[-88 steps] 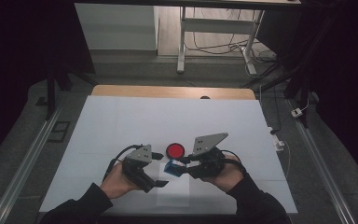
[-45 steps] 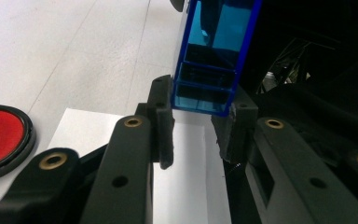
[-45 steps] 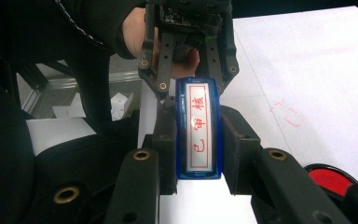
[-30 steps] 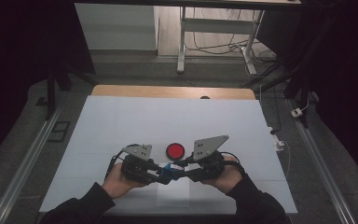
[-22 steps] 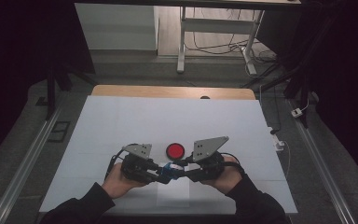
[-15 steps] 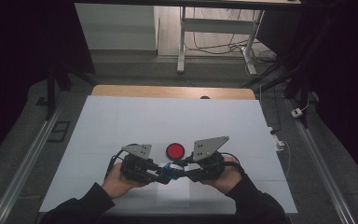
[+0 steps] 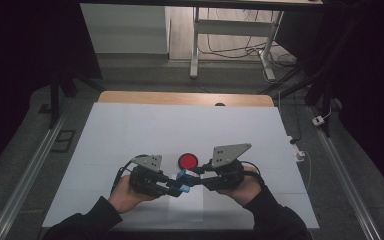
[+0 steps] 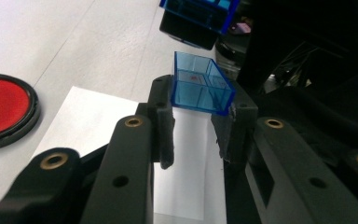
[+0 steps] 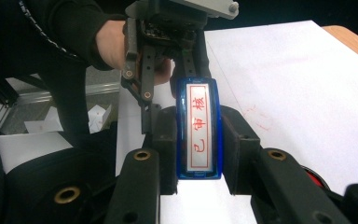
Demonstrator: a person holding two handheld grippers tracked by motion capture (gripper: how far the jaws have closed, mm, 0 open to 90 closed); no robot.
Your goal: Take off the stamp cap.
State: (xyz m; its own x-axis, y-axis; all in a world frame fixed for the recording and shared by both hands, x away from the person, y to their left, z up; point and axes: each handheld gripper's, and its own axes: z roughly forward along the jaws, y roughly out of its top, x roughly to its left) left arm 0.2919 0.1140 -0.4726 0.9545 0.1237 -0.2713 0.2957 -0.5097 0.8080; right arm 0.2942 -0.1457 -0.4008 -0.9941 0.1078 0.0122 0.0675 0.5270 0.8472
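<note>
My left gripper [image 8: 198,100] is shut on a clear blue plastic cap [image 8: 200,88], an open-topped little box. My right gripper [image 9: 199,119] is shut on a blue stamp [image 9: 199,133]; its white face with red characters looks up at the camera. In the high view the two grippers meet tip to tip near the table's front, left gripper [image 7: 174,187] and right gripper [image 7: 194,181], with the blue pieces [image 7: 183,181] between them. The stamp [image 8: 198,14] hangs just beyond the cap in the left gripper view. A round red ink pad [image 7: 188,160] lies just behind the tips.
A white sheet of paper [image 7: 187,202] lies on the white table cover [image 7: 130,130] under the grippers. The wooden table edge [image 7: 180,98] runs along the far side. Metal rails [image 7: 25,185] flank the table. The ink pad [image 8: 0,109] sits left of my left jaws.
Since the earliest frame the left gripper has swung up and toward the right one until the tips meet. Over the last second nothing has moved.
</note>
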